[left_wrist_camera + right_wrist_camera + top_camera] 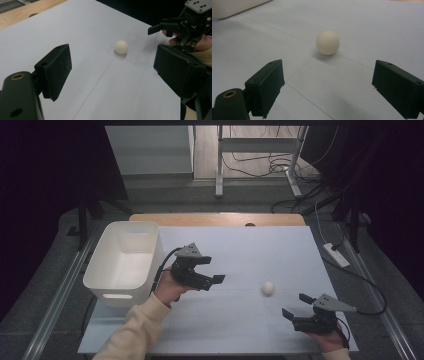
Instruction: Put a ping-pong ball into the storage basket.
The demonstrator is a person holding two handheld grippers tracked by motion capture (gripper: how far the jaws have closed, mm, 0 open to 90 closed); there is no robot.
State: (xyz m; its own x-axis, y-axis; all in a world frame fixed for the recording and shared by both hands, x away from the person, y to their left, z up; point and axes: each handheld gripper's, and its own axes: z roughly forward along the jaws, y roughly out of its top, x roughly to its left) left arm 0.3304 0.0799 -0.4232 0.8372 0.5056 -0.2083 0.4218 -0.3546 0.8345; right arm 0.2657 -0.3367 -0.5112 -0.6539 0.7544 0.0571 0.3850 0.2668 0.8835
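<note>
- A small cream ball (268,288) lay alone on the pale sheet (240,250) covering the table, right of the middle, touching neither tool.
- The left gripper (211,270) was held above the sheet just beside the white bin (124,260), jaws spread and empty, aimed toward the ball (121,47).
- The right gripper (295,306) sat near the sheet's front right corner, jaws spread wide, empty; the ball (327,42) lay ahead of them, apart from both.
- The bin stood at the left edge.
</note>
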